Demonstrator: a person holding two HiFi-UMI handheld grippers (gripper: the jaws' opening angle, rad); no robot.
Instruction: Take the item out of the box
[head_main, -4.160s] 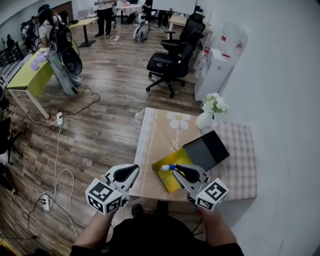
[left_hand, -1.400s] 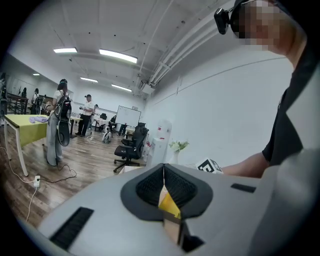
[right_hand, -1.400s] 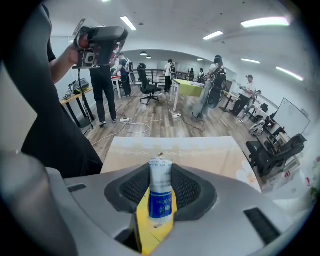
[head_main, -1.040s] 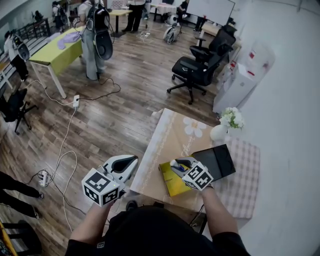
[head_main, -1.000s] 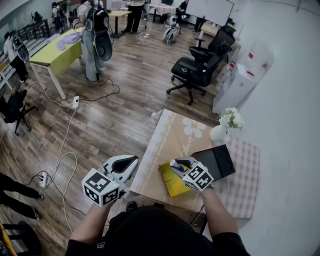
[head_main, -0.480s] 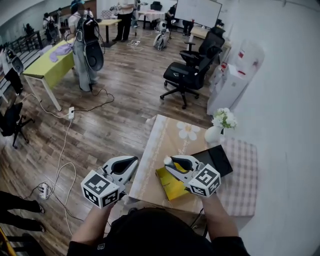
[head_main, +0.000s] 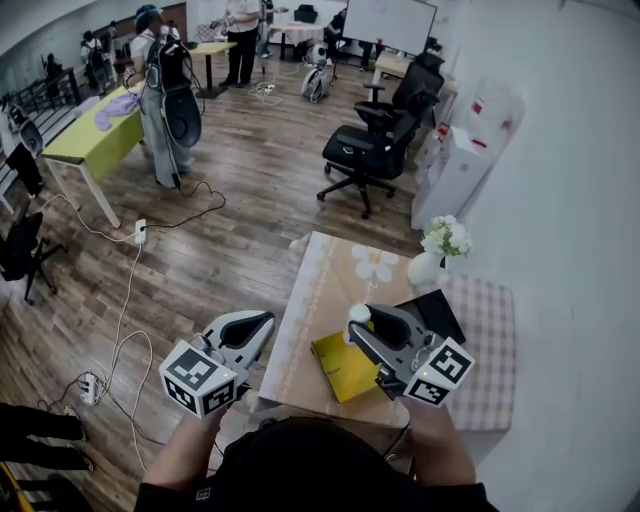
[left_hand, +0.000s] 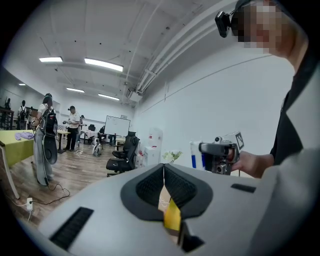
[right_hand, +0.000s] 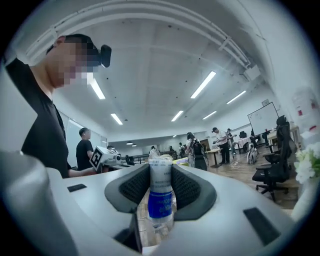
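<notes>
1. The right gripper (right_hand: 161, 175) is clamped on a tube (right_hand: 161, 200). Both ribbed pads press the tube's white body, and its blue label sits just behind the fingertips.
2. In the head view the tube's white end (head_main: 357, 313) sticks out just past the tips of the right gripper (head_main: 360, 326).
3. The left gripper view shows the right gripper (left_hand: 220, 150) held up in the air, so the tube (left_hand: 196, 155) is out of the box.
4. The left gripper (left_hand: 163, 167) has its jaws together, tips touching, with nothing between the pads. A sliver of yellow shows through the gap behind the tips.
5. A yellow box (head_main: 343, 368) lies on the table (head_main: 320, 285), below the right gripper and on its left side. It is to the right of the left gripper (head_main: 262, 322) and well apart from it.
6. The part of the yellow box that shows is plain yellow. Whether it holds anything cannot be told.
7. A flat black box (head_main: 442, 310) lies just right of the right gripper's jaws, partly hidden behind them. Its contents cannot be made out.
8. Beyond the right gripper's tips stands a white vase (head_main: 427, 268) holding white flowers (head_main: 443, 236).
</notes>
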